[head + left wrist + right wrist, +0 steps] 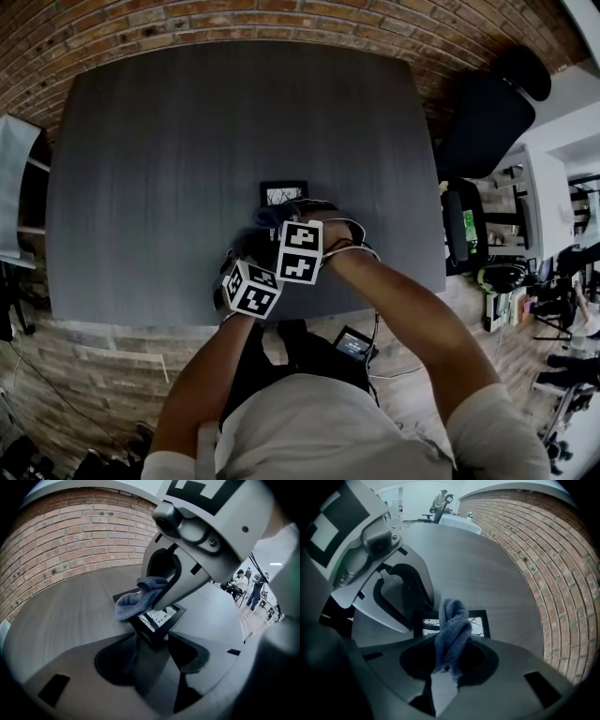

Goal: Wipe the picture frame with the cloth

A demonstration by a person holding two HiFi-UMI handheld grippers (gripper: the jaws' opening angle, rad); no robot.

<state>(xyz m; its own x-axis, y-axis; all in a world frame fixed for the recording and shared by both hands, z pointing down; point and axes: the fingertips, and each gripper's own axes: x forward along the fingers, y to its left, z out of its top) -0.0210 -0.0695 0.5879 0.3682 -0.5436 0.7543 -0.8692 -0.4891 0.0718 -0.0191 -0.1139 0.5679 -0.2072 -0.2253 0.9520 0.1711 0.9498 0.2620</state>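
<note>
A small black picture frame point(283, 194) with a pale print lies on the dark grey table point(169, 150). In the left gripper view the near corner of the frame point(161, 619) sits between my left gripper's point(152, 651) jaws, which hold it. My right gripper point(449, 663) is shut on a blue-grey cloth point(452, 632), which hangs from its jaws down onto the frame point(482, 622). From the left gripper view, the cloth point(137, 602) rests on the frame's far left part under the right gripper's finger point(174, 585). In the head view both grippers crowd over the frame's near side, hiding most of it.
A brick wall point(281, 19) runs behind the table. A black office chair point(483, 117) stands at the table's right edge, with desks and people point(255, 590) beyond. The table's near edge point(187, 319) is right below my hands.
</note>
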